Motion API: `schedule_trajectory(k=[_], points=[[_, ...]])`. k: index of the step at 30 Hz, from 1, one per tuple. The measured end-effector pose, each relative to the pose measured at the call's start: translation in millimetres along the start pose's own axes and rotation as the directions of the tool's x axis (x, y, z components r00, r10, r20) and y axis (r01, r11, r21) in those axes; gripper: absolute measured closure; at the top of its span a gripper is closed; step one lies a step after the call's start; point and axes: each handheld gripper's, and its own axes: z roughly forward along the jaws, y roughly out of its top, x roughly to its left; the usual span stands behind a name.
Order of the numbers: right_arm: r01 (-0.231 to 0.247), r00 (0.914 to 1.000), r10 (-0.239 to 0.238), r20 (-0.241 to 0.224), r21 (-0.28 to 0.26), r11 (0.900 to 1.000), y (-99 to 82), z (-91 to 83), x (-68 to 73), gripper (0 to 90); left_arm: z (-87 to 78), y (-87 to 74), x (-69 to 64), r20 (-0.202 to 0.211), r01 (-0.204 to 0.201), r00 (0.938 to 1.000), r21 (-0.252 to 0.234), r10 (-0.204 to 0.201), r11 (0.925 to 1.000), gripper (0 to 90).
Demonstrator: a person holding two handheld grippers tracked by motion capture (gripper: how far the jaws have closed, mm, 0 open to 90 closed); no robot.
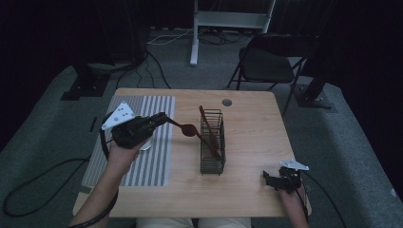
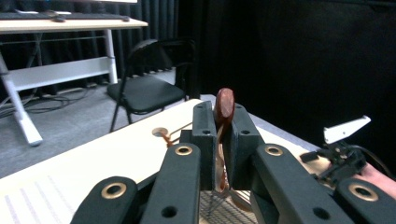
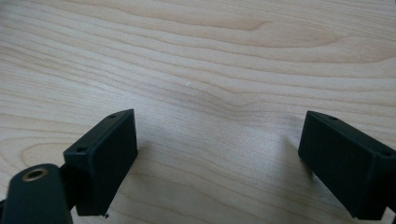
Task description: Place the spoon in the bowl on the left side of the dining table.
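Spoon [image 1: 187,128], dark red-brown, hangs above the worktop [image 1: 247,185] between the striped mat [image 1: 157,166] and the black wire basket [image 1: 212,142], its bowl just left of the basket rim. The left gripper [image 1: 161,118] has its fingers [image 2: 205,140] pinching the spoon's handle, the bowl standing edge-on past their tips. A second red-brown utensil [image 1: 209,133] leans inside the basket. Near the right front corner, the right gripper [image 3: 217,158] rests low over bare wood, fingers [image 3: 105,154] spread wide apart.

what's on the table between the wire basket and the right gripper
Nothing: in the high view, bare wooden table separates the wire basket from the right gripper.
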Motion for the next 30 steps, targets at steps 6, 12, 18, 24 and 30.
schedule_trajectory(k=[6,12,18,24,30], points=[[-0.002,1.0,0.002,0.002,0.0,1.0,0.1,0.1,0.2,11.0,-11.5,-3.2,9.3,-0.028,0.019,0.9994,-0.016,-0.019,0.9997,84.1],[-0.002,1.0,0.002,0.002,0.0,1.0,0.1,0.1,0.3,11.0,-22.6,-10.6,25.9,-0.085,0.044,0.9953,-0.019,-0.046,0.9988,84.1],[-0.003,1.0,0.003,0.002,0.0,1.0,0.1,0.0,0.3,11.0,-33.2,-21.0,45.1,-0.165,0.075,0.9833,-0.025,-0.078,0.9968,84.1],[-0.004,1.0,0.004,0.003,0.0,1.0,0.0,0.0,0.4,11.1,-45.2,-32.4,62.8,-0.247,0.092,0.9643,-0.025,-0.095,0.9954,84.1],[-0.005,1.0,0.005,0.004,0.0,1.0,-0.1,0.0,0.6,11.0,-53.0,-42.5,76.3,-0.304,0.117,0.9448,-0.031,-0.121,0.9926,84.1]])
